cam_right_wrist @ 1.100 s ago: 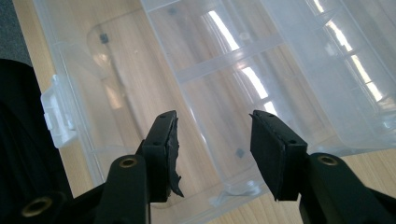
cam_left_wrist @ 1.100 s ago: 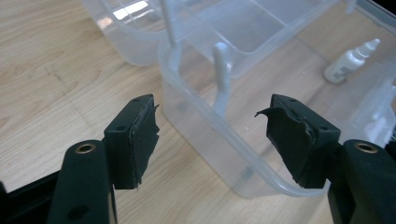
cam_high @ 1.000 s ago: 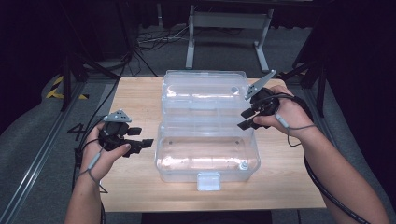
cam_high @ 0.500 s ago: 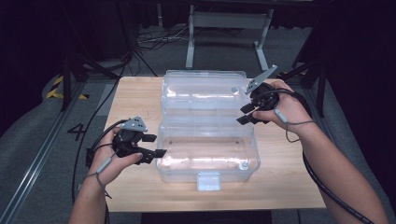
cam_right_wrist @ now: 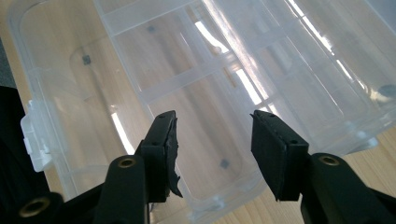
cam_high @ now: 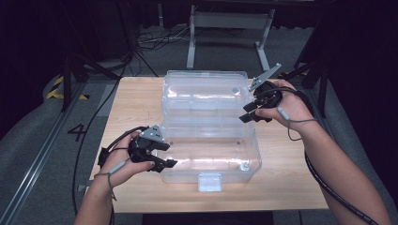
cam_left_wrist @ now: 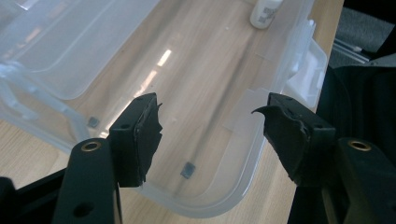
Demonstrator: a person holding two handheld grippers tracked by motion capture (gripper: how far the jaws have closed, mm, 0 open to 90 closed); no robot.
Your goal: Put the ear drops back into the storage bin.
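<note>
On the left of the high view, the left gripper [cam_high: 162, 154] sits low at the near left corner of the clear plastic box [cam_high: 211, 126], which lies open in the middle of the wooden table [cam_high: 136, 103], lid half toward the far edge and base half toward the person. The left gripper's jaws stand apart with nothing between the pads; they have just been easing a little closer together. The left gripper view brings what the overhead camera cannot: the rounded corner of the box's rim [cam_left_wrist: 224, 205] runs right under the left gripper [cam_left_wrist: 210, 121], one jaw over the inside of the base and the other just beyond the wall, neither pressing on it, and a small white bottle [cam_left_wrist: 265, 11] stands at the far end inside the box. From above, that bottle is only a small pale speck near the base's right front corner. Across to the right, the right gripper [cam_high: 251, 110] hovers at the right end of the box, near the hinge line, jaws open and empty. The right gripper view looks down between its jaws [cam_right_wrist: 212, 135] at the divided compartments, and picks out the white latch tab [cam_right_wrist: 35, 140] at the box's front edge, seen on the left of that picture.
</note>
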